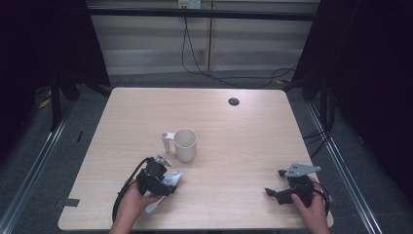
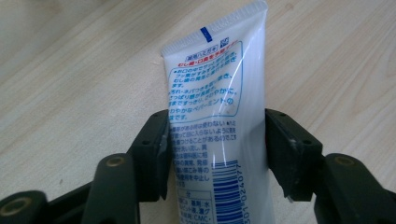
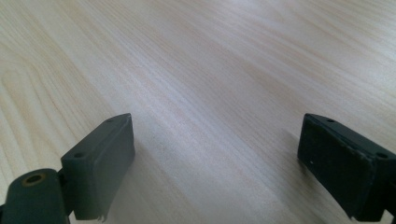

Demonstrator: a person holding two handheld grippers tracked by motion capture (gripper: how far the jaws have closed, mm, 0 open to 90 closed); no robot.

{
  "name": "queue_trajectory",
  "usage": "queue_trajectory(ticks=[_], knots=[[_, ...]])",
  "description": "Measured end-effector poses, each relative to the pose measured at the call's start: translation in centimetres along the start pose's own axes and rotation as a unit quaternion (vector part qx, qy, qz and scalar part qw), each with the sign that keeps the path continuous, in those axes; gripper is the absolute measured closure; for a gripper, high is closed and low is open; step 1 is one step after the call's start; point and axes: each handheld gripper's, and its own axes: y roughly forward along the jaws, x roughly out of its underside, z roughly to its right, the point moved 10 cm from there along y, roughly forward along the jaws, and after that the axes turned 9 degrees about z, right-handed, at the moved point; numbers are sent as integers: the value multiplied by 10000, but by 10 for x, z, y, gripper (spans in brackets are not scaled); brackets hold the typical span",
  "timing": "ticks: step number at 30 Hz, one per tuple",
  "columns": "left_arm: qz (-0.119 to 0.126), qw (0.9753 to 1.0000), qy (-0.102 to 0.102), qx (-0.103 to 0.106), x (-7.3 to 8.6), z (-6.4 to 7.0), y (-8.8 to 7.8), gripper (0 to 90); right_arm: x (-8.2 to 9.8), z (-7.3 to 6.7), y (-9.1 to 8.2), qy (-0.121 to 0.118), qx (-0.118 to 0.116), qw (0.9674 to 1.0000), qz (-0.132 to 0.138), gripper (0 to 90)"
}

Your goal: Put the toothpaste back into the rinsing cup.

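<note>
A white toothpaste tube with blue print and a barcode lies flat on the wooden table, its crimped end pointing away in the left gripper view. My left gripper has both black pads against the tube's two long edges, shut on it. From above, the same left gripper sits near the front left of the table over the tube. My right gripper rests at the front right, and its jaws stand wide open over bare wood.
A white mug with its handle to the left stands upright just beyond the left gripper. A dark cable hole sits near the far edge. Cables trail on the floor behind the table.
</note>
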Motion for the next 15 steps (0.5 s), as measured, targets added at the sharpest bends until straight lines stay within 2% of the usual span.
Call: queue_trajectory(ticks=[3, 12, 13, 15], knots=[[-31, 10000, -8, 8, 0, -1, 0, 454, 0, 0, 0, 1, 0, 10000, 0, 106], [-65, 9996, -272, 43, 0, 1, 1, 490, 0, 0, 0, 1, -1, 10000, 0, 106], [-74, 9996, -274, 54, 0, 2, 1, 503, 0, 0, 0, 0, 0, 10000, 1, 106], [-129, 9998, -146, 78, 0, 3, -1, 545, 0, 0, 0, 1, 0, 10000, 0, 106]])
